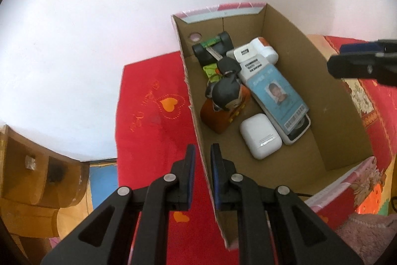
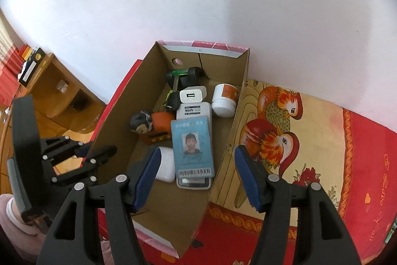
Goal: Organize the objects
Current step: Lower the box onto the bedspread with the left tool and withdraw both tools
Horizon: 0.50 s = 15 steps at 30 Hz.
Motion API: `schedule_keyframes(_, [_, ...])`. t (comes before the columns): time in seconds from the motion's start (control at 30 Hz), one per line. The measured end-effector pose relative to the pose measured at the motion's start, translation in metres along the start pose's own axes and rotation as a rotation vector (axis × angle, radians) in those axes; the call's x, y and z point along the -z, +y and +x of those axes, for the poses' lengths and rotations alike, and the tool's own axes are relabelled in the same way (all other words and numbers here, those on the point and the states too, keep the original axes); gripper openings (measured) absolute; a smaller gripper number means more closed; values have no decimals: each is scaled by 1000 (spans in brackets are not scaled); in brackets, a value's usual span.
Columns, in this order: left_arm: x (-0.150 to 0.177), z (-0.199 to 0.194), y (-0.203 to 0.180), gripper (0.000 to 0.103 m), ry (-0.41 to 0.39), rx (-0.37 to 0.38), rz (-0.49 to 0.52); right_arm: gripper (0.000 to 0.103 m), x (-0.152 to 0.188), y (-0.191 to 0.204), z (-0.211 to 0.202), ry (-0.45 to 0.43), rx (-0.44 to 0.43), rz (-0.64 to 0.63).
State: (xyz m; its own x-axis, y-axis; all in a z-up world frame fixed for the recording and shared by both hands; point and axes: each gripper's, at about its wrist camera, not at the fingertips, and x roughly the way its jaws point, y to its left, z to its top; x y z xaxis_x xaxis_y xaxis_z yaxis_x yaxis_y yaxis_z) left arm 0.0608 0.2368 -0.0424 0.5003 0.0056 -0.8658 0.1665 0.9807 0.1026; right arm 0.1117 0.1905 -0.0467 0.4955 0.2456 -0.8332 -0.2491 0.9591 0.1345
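Cardboard box [image 1: 280, 46]: left wall clamped by left gripper [image 1: 203, 153]; brown, open-topped, cluttered; at 12 o'clock of right gripper [image 2: 196, 153], jaws apart, empty.

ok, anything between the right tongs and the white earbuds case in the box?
Nothing lies on the earbuds case; the right tongs are open over the cardboard box. The phone with the ID card sits close beside it.

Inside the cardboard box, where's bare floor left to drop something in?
Free: the near end of the brown cardboard box, bordered by the white earbud case and white phone under the blue ID card. Crowded: the far half, with keys, figurine, charger, bottle.
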Motion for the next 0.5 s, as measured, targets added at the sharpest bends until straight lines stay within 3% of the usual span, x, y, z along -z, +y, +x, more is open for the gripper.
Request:
schedule_keyframes(0.33, [-13, -46, 4, 11, -69, -60, -124, 63, 20, -1, -18, -34, 3, -2])
schedule_keyframes(0.5, [-20, -54, -6, 11, -95, -49, -192, 63, 30, -1, -26, -68, 11, 6])
